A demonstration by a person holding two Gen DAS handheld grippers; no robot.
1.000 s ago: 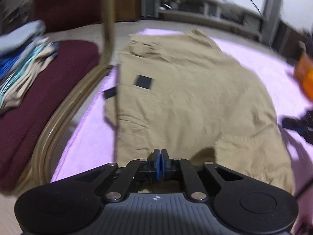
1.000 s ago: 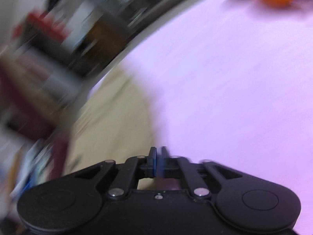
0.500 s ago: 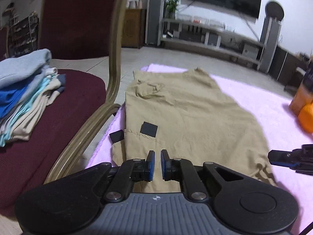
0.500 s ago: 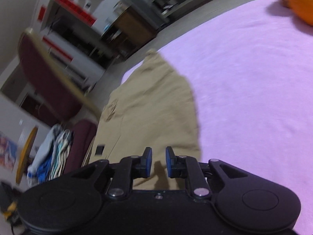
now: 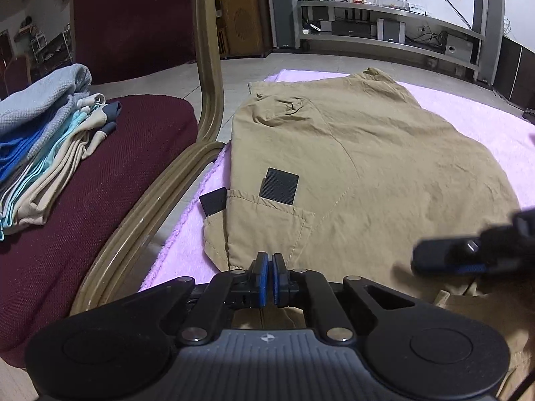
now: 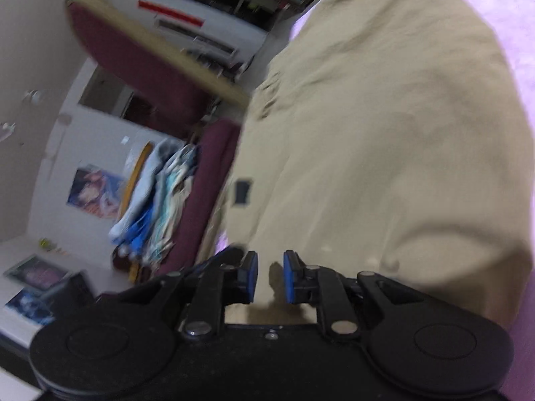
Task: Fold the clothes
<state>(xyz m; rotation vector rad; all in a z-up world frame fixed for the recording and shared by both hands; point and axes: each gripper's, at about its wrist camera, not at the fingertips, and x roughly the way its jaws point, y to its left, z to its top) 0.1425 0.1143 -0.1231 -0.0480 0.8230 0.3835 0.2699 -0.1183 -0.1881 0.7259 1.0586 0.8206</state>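
Observation:
A khaki garment (image 5: 384, 167) with black velcro patches (image 5: 279, 190) lies spread flat on a pink blanket (image 5: 485, 127). My left gripper (image 5: 269, 277) sits low over the garment's near left edge, its blue pads together; no cloth shows between them. In the left wrist view the right gripper (image 5: 468, 254) comes in from the right, just above the garment's near right part. The right wrist view is tilted and blurred: my right gripper (image 6: 270, 275) is open over the khaki garment (image 6: 384, 133), with nothing between its fingers.
A maroon chair (image 5: 100, 183) with a gold frame stands close on the left, touching the blanket's edge. A stack of folded clothes (image 5: 40, 140) rests on its seat. Shelving and speakers (image 5: 384, 30) line the far wall across a tiled floor.
My left gripper's pads parted, then came together again as it dropped toward the garment's near edge. The right gripper opened wider and swung in over the garment.

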